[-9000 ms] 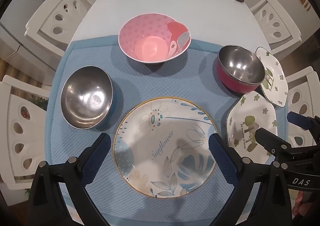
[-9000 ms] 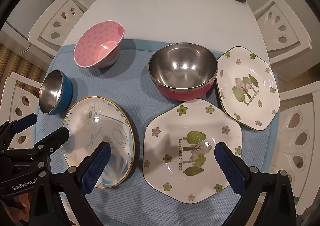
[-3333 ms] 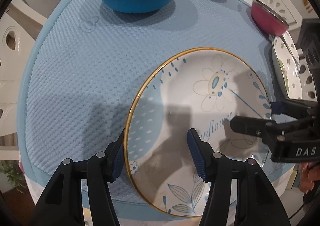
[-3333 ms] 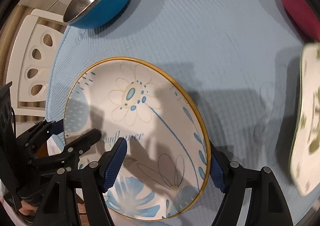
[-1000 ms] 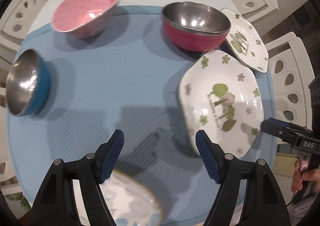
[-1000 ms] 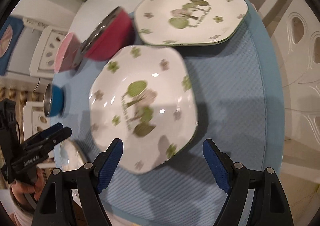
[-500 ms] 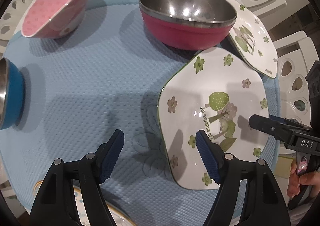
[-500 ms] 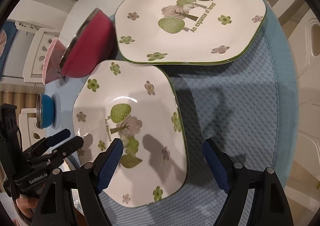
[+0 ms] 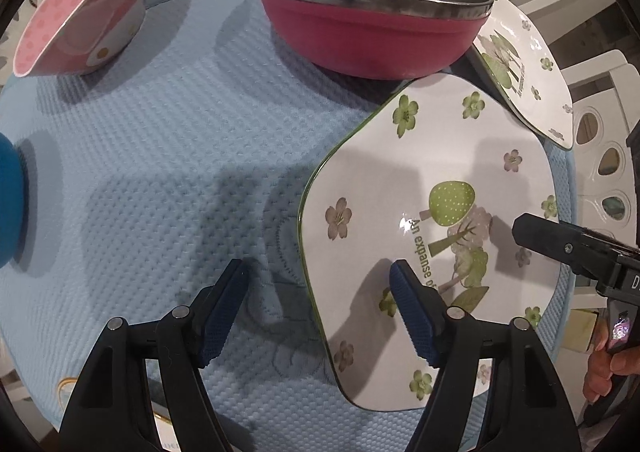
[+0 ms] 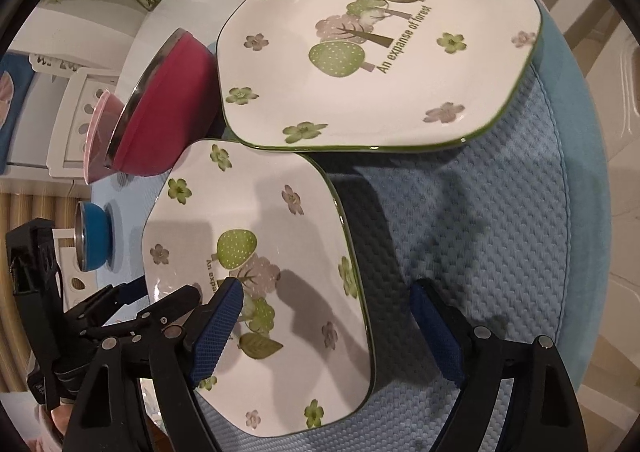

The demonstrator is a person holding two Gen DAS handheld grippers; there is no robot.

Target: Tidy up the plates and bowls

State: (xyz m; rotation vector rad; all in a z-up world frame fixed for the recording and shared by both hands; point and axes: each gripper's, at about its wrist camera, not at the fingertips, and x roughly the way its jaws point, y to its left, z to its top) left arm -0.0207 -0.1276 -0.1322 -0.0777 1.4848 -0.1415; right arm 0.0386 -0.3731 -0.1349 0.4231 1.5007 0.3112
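Observation:
A white forest plate point(image 9: 440, 188) point(image 10: 280, 220) lies on the blue mat point(image 9: 160, 172), partly under a second forest plate point(image 9: 520, 60) point(image 10: 380, 40). My left gripper point(image 9: 318, 292) points down and is open, straddling the near plate's left rim: one finger over the plate, one over the mat. My right gripper point(image 10: 326, 316) straddles the same plate's opposite rim. Its jaws are opening and its pads are clear of the plate. One of the right gripper's fingers point(image 9: 552, 242) reaches over the plate in the left wrist view.
A red steel-lined bowl point(image 9: 372, 24) point(image 10: 168, 100) stands just behind the plates. A pink bowl point(image 9: 80, 12) and a blue bowl point(image 10: 94, 236) sit further left. A sunflower plate's rim point(image 9: 68, 384) shows at the near mat edge. White chairs point(image 9: 600, 132) ring the table.
Both grippers have come down and closer to the near forest plate, which now fills more of each view. The sunflower plate has slid almost out of the left view.

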